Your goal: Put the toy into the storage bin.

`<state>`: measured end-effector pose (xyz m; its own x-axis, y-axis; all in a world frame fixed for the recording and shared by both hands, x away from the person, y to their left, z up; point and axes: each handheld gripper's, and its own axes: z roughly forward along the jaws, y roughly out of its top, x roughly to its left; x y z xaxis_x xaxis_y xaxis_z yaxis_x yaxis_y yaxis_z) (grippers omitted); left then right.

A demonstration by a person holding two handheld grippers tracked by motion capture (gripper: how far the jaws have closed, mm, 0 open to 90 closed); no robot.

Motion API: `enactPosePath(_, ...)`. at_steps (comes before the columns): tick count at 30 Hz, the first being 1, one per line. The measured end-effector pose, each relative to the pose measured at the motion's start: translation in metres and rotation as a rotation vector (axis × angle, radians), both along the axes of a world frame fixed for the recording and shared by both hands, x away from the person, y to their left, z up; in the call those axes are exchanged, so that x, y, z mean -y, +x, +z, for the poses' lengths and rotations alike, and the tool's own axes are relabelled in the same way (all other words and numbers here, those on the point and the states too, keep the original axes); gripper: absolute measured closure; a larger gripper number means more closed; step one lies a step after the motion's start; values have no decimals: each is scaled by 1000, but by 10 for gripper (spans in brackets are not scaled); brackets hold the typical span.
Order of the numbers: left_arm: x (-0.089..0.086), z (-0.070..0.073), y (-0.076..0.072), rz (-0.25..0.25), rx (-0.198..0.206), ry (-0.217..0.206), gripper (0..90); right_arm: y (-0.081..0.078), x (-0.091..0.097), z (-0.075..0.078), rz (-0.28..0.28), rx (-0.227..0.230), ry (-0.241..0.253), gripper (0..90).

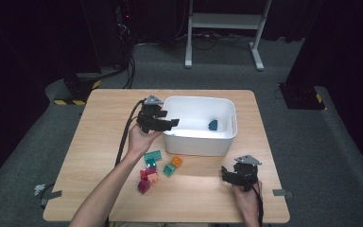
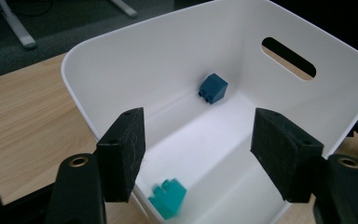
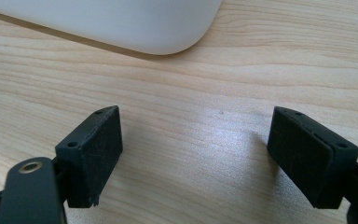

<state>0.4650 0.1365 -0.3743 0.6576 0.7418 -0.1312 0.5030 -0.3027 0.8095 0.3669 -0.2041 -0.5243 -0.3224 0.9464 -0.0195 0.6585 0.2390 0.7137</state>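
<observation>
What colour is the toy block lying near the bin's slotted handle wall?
Dark blue; the block shows best in the left gripper view.

No readable text, label or number anywhere.

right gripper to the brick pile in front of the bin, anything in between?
Nothing visible. The right gripper rests open on the table, with bare wood between it and the brick pile at its left. The white bin sits farther back, off that line.
</observation>
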Motion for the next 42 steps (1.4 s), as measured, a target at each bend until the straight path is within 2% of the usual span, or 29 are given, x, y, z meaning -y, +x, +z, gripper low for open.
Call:
enactPosePath(11, -9, 8, -9, -2, 20, -9, 316, 0, 0, 0, 1, 0, 1, 177)
enactPosePath(14, -15, 11, -17, 6, 38, -11, 314, 0, 0, 0, 0, 0, 0, 177)
enactPosePath(19, -28, 9, -31, 20, 46, -11, 310, 0, 0, 0, 1, 0, 1, 177)
enactPosePath(22, -37, 6, -38, 28, 44, -26, 308, 0, 0, 0, 1, 0, 0, 177)
enactPosePath(25, -45, 2, -48, 40, 38, -34, 302, 0, 0, 0, 1, 1, 1, 177)
enactPosePath(30, -59, -10, -67, 52, 26, -18, 298, 0, 0, 0, 1, 1, 1, 177)
enactPosePath(31, -59, -10, -67, 52, 26, -18, 297, 0, 0, 0, 0, 0, 1, 177)
enactPosePath(33, -67, -20, -79, 72, 14, -28, 297, 0, 0, 0, 1, 1, 1, 177)
enactPosePath(35, -69, -23, -82, 77, 10, -28, 296, 0, 0, 0, 0, 1, 1, 177)
enactPosePath(36, -74, -32, -89, 90, -1, -23, 296, 0, 0, 0, 1, 1, 1, 177)
enactPosePath(37, -74, -32, -89, 90, -1, -23, 296, 0, 0, 0, 1, 1, 1, 177)
enactPosePath(38, -80, -42, -96, 106, -17, -15, 296, 0, 0, 0, 1, 1, 1, 177)
enactPosePath(41, -83, -48, -99, 112, -28, -20, 295, 0, 0, 0, 1, 1, 1, 177)
enactPosePath(42, -86, -55, -104, 120, -43, -22, 295, 0, 0, 0, 0, 1, 2, 177)
